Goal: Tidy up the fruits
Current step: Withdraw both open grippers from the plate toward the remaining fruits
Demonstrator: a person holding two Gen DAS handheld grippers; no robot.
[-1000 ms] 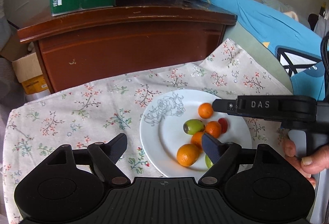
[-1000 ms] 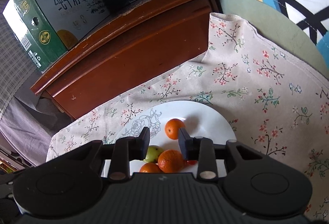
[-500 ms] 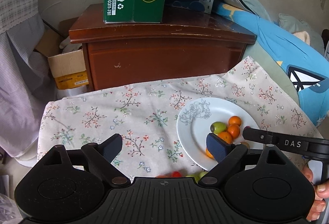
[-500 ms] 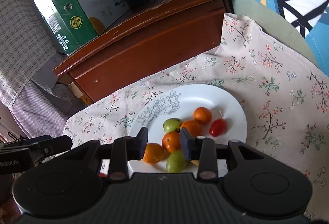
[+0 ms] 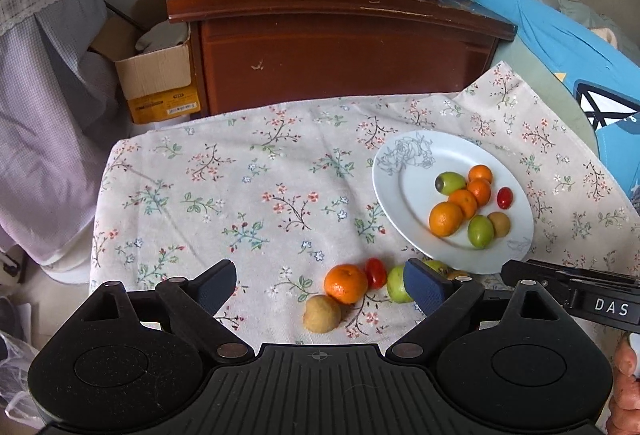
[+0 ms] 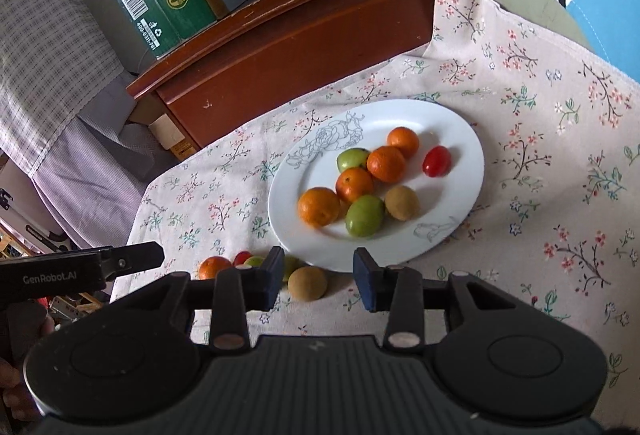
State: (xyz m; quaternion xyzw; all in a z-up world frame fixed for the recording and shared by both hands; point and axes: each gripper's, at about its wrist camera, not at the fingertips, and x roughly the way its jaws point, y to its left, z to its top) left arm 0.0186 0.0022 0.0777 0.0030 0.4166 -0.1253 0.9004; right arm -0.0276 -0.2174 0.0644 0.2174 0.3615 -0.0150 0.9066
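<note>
**Loose fruit by the plate, both grippers empty**

The left gripper (image 5: 320, 285) stands spread wide with nothing between its pads; just ahead of it on the floral cloth (image 5: 248, 195) lie a mandarin (image 5: 345, 283), a brownish round fruit (image 5: 322, 314), a cherry tomato (image 5: 375, 272) and a green fruit (image 5: 397, 284), bunched close together near the white plate's (image 5: 394, 191) near rim; the right gripper (image 6: 319, 277) has its jaws opening from a narrow gap, also empty, with another brown fruit (image 6: 307, 283) on the cloth just beyond its pads.

These fruits look small, light and round, so likely to roll if nudged; the tomato seems thin-skinned and soft, best pinched gently across its short middle; the mandarin should give a little, so a hold across its widest part would suit; the brownish fruit looks firmer and smooth, perhaps slippery.

Both grippers point downward at a slant toward the cloth; the left sits to the left of the plate, the right over its near rim; a hand (image 5: 626, 387) shows at the left view's lower right edge; the plate already holds mandarins, green fruits, a tomato and a brown fruit.
</note>
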